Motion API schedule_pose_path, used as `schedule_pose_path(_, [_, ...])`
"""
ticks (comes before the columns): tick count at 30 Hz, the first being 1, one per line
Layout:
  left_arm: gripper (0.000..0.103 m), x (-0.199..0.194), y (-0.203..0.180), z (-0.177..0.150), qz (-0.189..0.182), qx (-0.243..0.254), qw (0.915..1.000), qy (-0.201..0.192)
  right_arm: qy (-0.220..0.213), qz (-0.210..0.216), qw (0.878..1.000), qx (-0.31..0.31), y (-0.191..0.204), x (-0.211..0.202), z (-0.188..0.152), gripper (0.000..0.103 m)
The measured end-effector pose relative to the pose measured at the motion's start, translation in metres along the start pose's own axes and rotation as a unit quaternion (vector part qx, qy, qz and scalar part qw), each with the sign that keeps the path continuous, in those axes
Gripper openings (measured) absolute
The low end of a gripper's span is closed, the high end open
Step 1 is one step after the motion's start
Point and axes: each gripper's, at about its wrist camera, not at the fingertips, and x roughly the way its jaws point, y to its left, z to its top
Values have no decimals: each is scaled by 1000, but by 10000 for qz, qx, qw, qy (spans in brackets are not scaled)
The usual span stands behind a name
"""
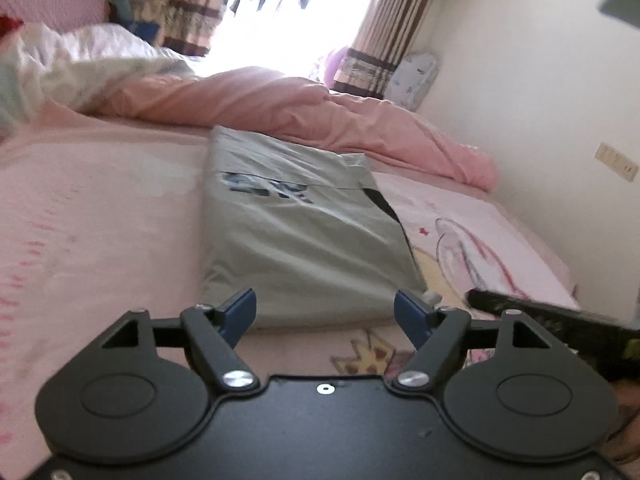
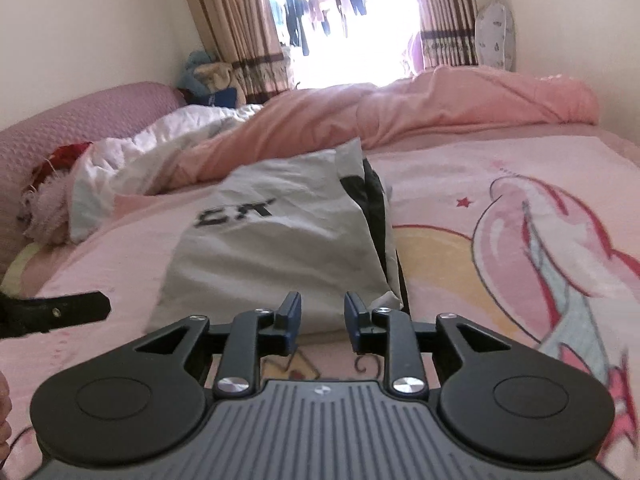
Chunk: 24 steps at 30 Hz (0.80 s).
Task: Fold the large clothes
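Pink printed bedsheet [image 2: 500, 208] across most of both views, cartoon figure at right of the right wrist frame. Peach-pink duvet [image 2: 460, 100] bunched along the upper middle, beneath striped curtains [image 2: 236, 20] and a bright window. White quilt [image 2: 152, 148] crumpled at upper left. Grey folded garment [image 1: 304, 236] at frame centre in the left wrist view, flat on the sheet, dark lettering uppermost, black lining showing along its right edge; seen also at centre in the right wrist view [image 2: 280, 240]. Left gripper [image 1: 325, 314] at bottom centre, jaws wide apart, nothing between them, just short of the garment's near edge. Right gripper [image 2: 323, 322] at bottom centre, jaws parted narrowly, nothing grasped.
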Motion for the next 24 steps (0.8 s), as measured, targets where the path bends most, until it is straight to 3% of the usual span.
schedule_pose_path(4, [81, -49, -18, -22, 365, 155, 9992, -20, -114, -148, 9997, -186, 7, -50, -11, 55])
schedule_pose_path(8, [88, -91, -31, -47, 703, 144, 9974, -42, -100, -432, 9987, -256, 6, -93, -35, 65])
schedule_pose_path(15, [89, -128, -39, -85, 926, -81, 9955, 189, 148, -986, 9950, -52, 0, -120, -67, 66])
schedule_pose_path(24, [89, -122, -38, -91, 1010, -95, 9938, 461, 185, -983, 9950, -13, 1, -121, -71, 66])
